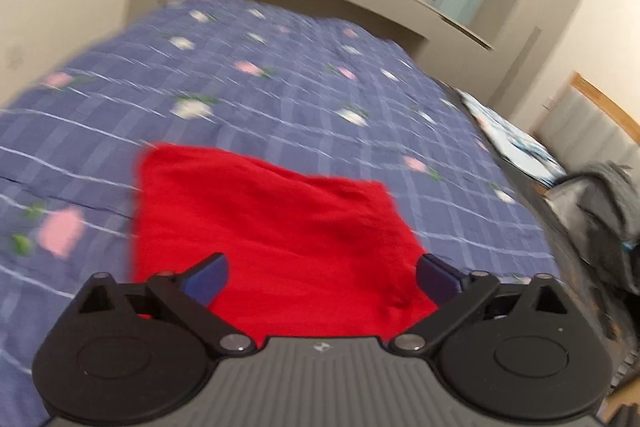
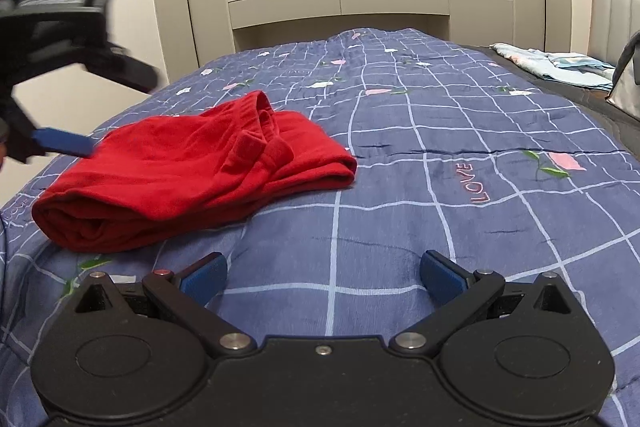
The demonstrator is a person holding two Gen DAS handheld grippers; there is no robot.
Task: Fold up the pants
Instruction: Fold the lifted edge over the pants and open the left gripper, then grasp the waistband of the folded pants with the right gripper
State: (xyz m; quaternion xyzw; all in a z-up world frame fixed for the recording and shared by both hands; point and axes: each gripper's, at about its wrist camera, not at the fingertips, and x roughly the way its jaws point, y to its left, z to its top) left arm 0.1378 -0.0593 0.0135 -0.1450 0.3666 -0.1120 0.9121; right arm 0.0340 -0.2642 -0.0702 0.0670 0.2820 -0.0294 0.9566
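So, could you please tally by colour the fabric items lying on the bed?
Red: 1, the folded red pants.
Blue plaid: 1, the floral quilt beneath them.
Pale blue and white: 1, the folded bedding at the far right edge.
Total: 3

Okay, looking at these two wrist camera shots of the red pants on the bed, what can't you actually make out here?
- Left wrist view: motion blur smears the red pants; folds and waistband unreadable, near edge hidden behind the left tongs.
- Right wrist view: the left tongs are blurred and cut by the left edge; contact with the pants is unclear.
- Right wrist view: the bedspread hides the pants' underside; layer count unknown.
- Right tongs: open, empty.
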